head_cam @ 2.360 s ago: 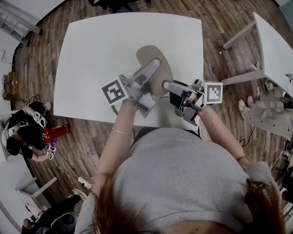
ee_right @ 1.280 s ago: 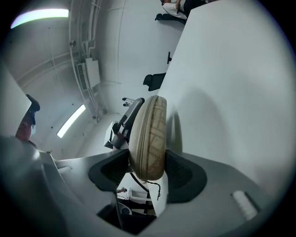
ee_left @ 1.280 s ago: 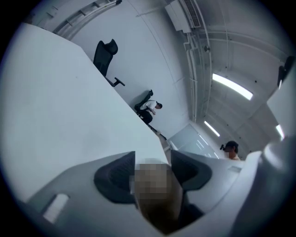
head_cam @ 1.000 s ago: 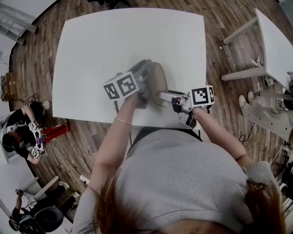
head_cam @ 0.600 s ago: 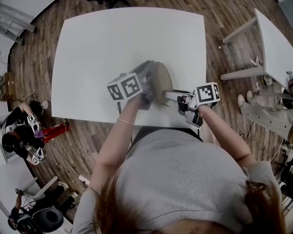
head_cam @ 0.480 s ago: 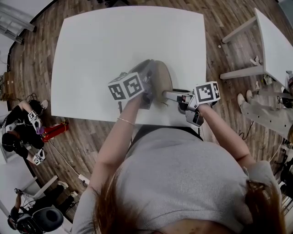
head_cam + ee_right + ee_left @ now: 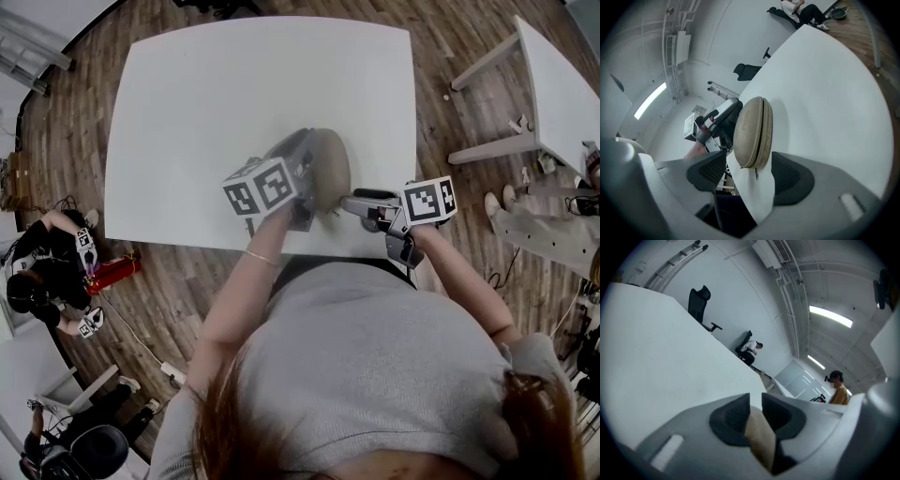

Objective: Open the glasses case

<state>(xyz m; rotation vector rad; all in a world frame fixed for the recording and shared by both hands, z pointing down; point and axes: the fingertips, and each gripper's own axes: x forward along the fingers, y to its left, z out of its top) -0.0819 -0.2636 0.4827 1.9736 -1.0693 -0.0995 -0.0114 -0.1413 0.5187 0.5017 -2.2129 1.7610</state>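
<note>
The tan oval glasses case [image 7: 330, 167] stands on its long edge near the front of the white table [image 7: 216, 94]. My left gripper [image 7: 307, 155] holds its left side; in the left gripper view the pads [image 7: 733, 416] pinch a tan edge of the case [image 7: 759, 439], having closed a little further on it. My right gripper [image 7: 345, 202] reaches in from the right. Its jaws have just been opening and stand wide, with the case's near end [image 7: 752, 133] and its dangling zipper pull [image 7: 756, 176] between the fingertips [image 7: 749, 157], untouched.
The case sits close to the table's front edge, just ahead of the person's body. A second white table [image 7: 562, 84] stands to the right, over wood floor. People crouch on the floor at left [image 7: 47, 272]. An office chair [image 7: 698, 305] stands beyond the table.
The case lay flat on the table earlier; it now stands on edge in the left gripper, whose marker cube has rolled. The right gripper has shifted slightly rightward.
</note>
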